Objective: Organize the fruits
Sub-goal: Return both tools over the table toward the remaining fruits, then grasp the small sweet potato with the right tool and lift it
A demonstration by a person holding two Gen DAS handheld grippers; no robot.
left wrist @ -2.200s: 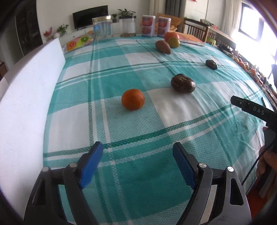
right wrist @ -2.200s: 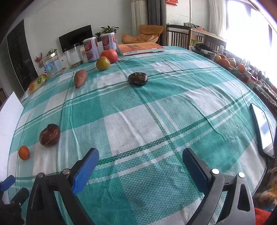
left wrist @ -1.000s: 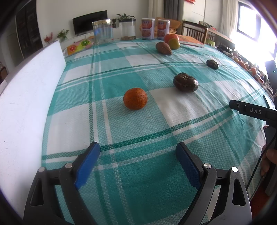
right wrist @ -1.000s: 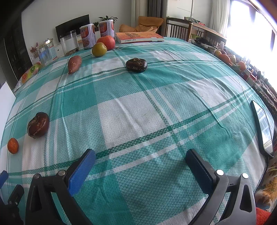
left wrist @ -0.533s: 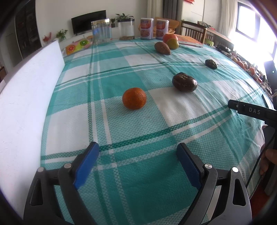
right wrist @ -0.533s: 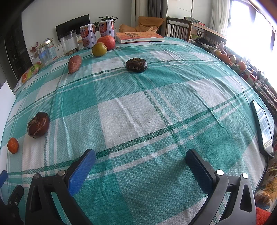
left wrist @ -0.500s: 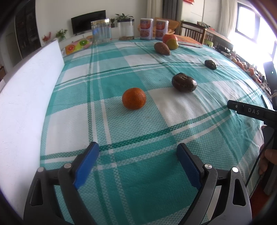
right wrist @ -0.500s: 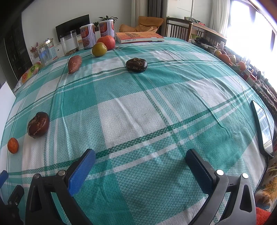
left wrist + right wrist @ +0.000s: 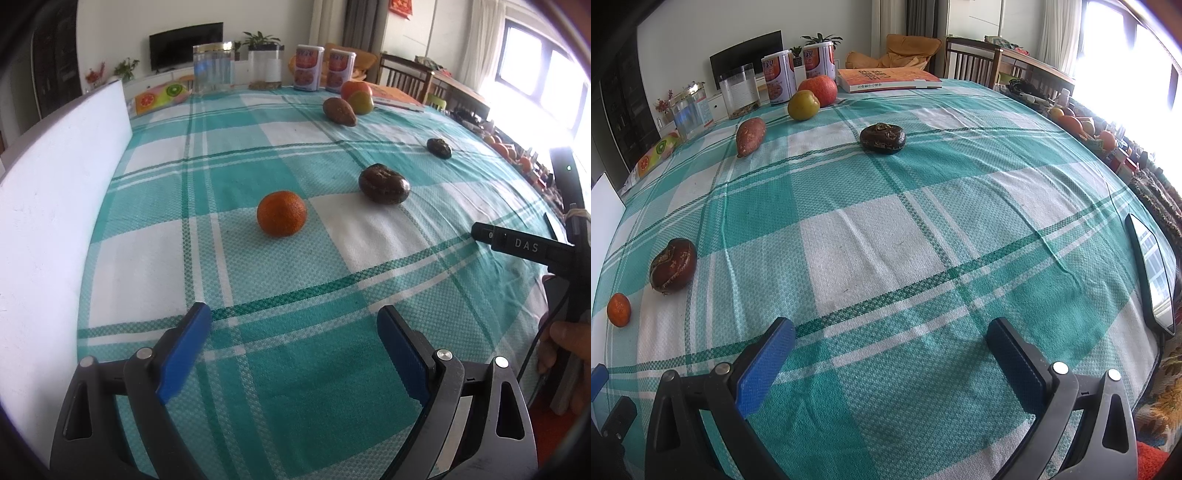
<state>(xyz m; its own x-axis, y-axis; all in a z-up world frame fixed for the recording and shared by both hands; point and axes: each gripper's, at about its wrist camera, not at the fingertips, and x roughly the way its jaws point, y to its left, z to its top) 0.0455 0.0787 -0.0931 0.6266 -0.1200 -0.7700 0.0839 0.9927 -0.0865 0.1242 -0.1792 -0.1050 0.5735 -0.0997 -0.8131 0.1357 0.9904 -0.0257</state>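
The left gripper (image 9: 293, 343) hangs with its jaws spread wide and nothing between them, angled down at bare tablecloth (image 9: 258, 369) near the table's near edge. The right gripper (image 9: 890, 354) is likewise released and empty over the cloth to its right. Neither touches any fruit, so the sorting looks not yet begun; both seem poised, jaws wide enough to take a round fruit.

Just beyond the left gripper, slightly left of centre, sits the orange mandarin (image 9: 282, 213), the nearest item and the likely first pick. Farther right lies a dark brown fruit (image 9: 384, 183), and beyond it, well apart, a second dark fruit (image 9: 439, 148). At the far end a sweet potato (image 9: 339, 111) lies just beside a green-yellow apple (image 9: 360, 102) and a red apple (image 9: 355, 88), which touch each other, near two cans (image 9: 325, 72) and a book (image 9: 886, 79).

The fruits lie scattered along a loose diagonal, so gathering them probably means working outward from the mandarin. A white board (image 9: 48, 221) stands along the left edge.
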